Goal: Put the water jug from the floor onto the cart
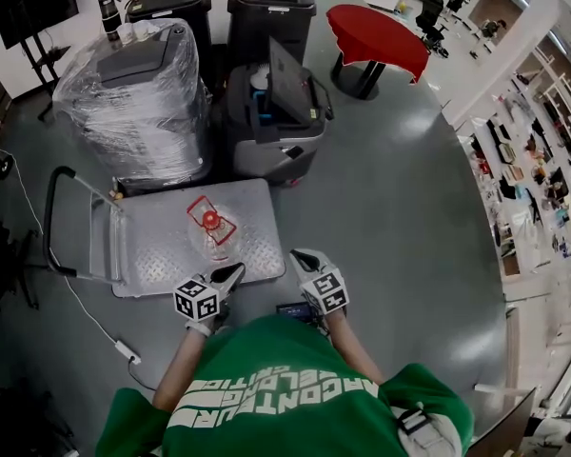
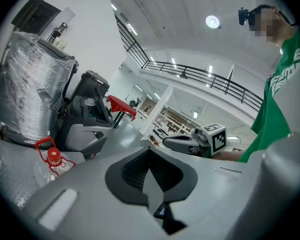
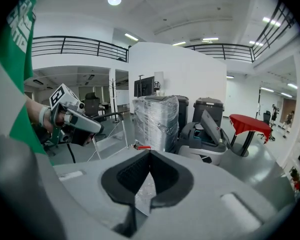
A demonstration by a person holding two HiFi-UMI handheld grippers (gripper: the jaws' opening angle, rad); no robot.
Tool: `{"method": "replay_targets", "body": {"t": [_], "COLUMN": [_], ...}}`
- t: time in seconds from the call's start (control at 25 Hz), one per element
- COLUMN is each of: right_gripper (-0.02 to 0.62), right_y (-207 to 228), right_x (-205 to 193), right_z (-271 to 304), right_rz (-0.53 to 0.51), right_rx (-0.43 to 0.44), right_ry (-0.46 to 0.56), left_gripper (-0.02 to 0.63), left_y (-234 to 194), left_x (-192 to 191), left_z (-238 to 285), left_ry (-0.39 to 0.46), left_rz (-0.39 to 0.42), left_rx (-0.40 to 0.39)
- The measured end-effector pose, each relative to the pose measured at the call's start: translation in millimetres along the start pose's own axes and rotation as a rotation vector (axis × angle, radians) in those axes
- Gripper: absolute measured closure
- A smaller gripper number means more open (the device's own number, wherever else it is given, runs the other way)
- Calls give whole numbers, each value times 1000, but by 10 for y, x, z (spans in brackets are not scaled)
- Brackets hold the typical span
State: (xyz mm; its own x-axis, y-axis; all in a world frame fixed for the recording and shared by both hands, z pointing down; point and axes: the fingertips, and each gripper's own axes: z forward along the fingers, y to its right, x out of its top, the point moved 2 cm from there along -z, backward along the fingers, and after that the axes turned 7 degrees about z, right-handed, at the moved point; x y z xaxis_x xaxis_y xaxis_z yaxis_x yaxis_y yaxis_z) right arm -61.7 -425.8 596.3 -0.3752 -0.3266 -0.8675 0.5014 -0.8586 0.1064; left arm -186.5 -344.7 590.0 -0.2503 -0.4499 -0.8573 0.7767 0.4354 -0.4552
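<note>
The clear water jug (image 1: 212, 227) with a red cap and red handle stands upright on the metal deck of the cart (image 1: 162, 246). My left gripper (image 1: 230, 274) is at the cart's near edge, just short of the jug, its jaws shut and empty. My right gripper (image 1: 300, 257) hovers beside the deck's near right corner, also shut with nothing in it. In the left gripper view the jug (image 2: 50, 161) is low on the left, apart from the jaws, and the right gripper (image 2: 190, 143) shows across. In the right gripper view the jug's red handle (image 3: 142, 147) peeks over the jaws.
A plastic-wrapped bin (image 1: 133, 93) and a grey open-lidded unit (image 1: 276, 127) stand right behind the cart. Two black bins (image 1: 271, 8) are farther back, with a red-covered table (image 1: 376, 36) to the right. The cart's push handle (image 1: 52, 217) is on the left; a cable with a plug strip (image 1: 126, 351) lies nearby.
</note>
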Motion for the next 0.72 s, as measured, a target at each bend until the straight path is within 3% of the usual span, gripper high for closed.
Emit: {"method": "replay_targets", "body": {"t": [0.72], "right_gripper": [601], "right_y": [-193], "right_x": [-183], "right_z": [-90], "right_rz": [23], "right_rx": [16], "right_ry": [-15], "left_gripper": [598], "left_y": [132], "left_x": [-170], "left_z": [-160], "left_ry": [-16], "left_rz": [-20], "left_rx": [20]}}
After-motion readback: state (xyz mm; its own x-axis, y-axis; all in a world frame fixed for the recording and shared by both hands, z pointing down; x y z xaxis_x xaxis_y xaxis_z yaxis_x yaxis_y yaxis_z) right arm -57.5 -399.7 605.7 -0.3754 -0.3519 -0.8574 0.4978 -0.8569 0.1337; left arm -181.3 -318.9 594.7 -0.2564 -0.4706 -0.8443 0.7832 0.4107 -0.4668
